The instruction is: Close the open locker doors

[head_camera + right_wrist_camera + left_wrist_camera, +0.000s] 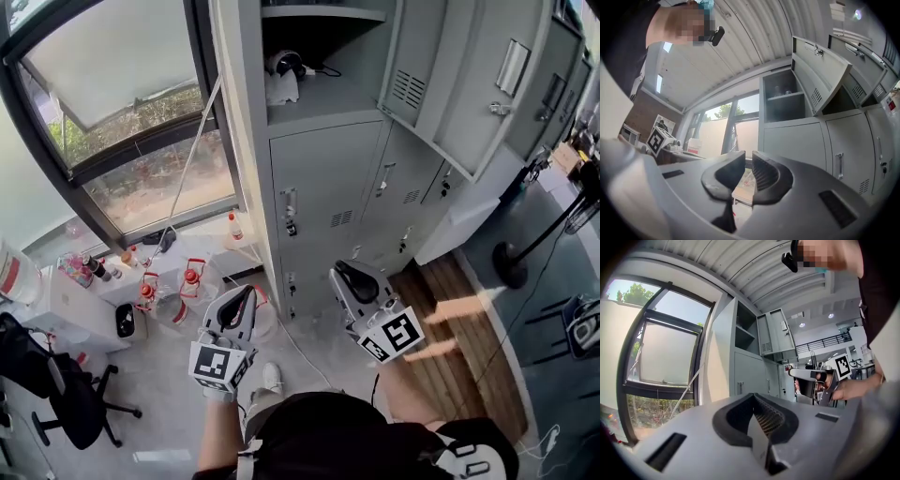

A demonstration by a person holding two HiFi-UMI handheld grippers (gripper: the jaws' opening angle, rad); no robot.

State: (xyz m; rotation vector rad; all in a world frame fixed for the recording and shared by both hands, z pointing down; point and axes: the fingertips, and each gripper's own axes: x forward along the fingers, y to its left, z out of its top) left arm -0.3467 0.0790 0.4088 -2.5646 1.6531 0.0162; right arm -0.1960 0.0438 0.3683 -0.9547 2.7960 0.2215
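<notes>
**Head view: upper locker doors not yet closed**

Nearest, both tools are held low in front of the person, well apart from the lockers. The left gripper (240, 302) has its jaws together with nothing between them. The right gripper (349, 277) is pinched just as narrow and is also empty.

Beyond them the grey locker bank (246, 141) has its lower doors (323, 202) shut. Higher up, an upper compartment (314, 89) gapes with small items on its shelf. Its open upper door (487, 89) is swung out to the right, and the right gripper view suggests a second one ajar beside it. By my reading the closing has not begun, and every open door remains to be pushed shut.
</notes>
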